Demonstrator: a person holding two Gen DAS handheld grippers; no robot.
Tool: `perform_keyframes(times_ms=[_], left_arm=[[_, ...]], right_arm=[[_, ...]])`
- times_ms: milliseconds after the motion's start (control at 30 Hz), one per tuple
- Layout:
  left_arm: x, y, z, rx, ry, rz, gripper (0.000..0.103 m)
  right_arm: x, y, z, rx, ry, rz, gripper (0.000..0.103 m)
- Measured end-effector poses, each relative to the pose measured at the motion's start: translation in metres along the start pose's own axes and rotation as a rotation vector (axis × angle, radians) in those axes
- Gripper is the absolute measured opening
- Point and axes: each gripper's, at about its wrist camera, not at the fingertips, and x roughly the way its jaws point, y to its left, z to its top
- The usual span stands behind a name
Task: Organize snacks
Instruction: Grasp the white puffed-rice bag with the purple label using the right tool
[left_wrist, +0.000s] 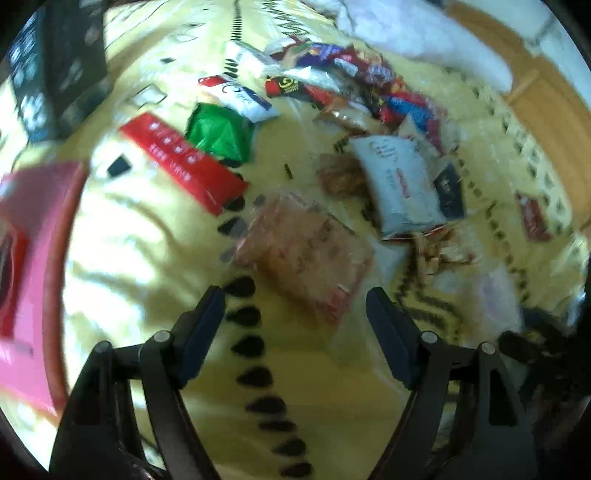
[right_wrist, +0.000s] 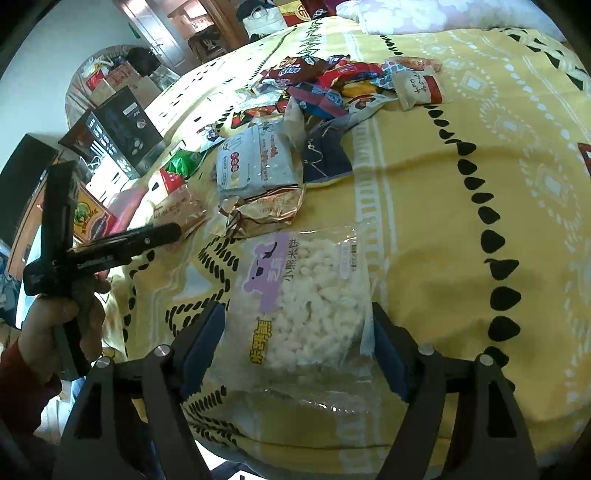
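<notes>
Snack packs lie scattered on a yellow patterned bedspread (left_wrist: 155, 258). My left gripper (left_wrist: 295, 314) is open and empty, just short of a clear pack of brown snacks (left_wrist: 306, 254). Beyond it lie a red box (left_wrist: 181, 162), a green bag (left_wrist: 221, 133) and a white bag (left_wrist: 399, 184). My right gripper (right_wrist: 299, 332) is open, its fingers on either side of a clear bag of white rice puffs (right_wrist: 314, 299) with a purple label. The left gripper also shows in the right wrist view (right_wrist: 162, 232), held in a hand. A heap of mixed packs (right_wrist: 332, 81) lies farther back.
A pink container with a red rim (left_wrist: 40, 258) stands at the left. A dark box (left_wrist: 55, 66) sits at the bed's far left edge. A white pillow (left_wrist: 424, 33) lies at the back. A gold foil pack (right_wrist: 266, 210) lies beyond the rice puffs. Boxes and furniture stand beside the bed (right_wrist: 110, 81).
</notes>
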Motion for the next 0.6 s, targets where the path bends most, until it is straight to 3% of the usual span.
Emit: perform_keyframes(times_ms=[100, 233, 267, 367, 400, 500, 600], left_arm=[[0.002, 0.005, -0.001, -0.034, 0.017, -0.043, 0.080], [0.019, 0.017, 0.029, -0.062, 0.015, -0.077, 0.080], [0.020, 0.022, 0.040, -0.072, -0.003, -0.056, 0.080], [0.018, 0.036, 0.064, -0.068, -0.075, 0.182, 0.080], [0.015, 0.041, 0.071, -0.088, -0.084, 0.228, 0.080], [-0.005, 0.044, 0.067, -0.143, -0.105, 0.159, 0.080], [-0.010, 0.031, 0.047, -0.152, -0.054, 0.094, 0.080]], right_arm=[[-0.001, -0.002, 0.001, -0.006, -0.003, 0.000, 0.080], [0.000, -0.007, 0.000, 0.021, 0.001, 0.009, 0.080], [-0.002, -0.007, -0.001, 0.023, -0.001, 0.007, 0.080], [-0.005, -0.007, -0.003, 0.022, 0.000, 0.000, 0.081], [-0.005, -0.006, -0.003, 0.021, 0.000, -0.002, 0.081], [-0.007, -0.007, -0.003, 0.025, -0.008, -0.003, 0.081], [-0.005, -0.006, -0.004, 0.026, -0.007, 0.000, 0.083]])
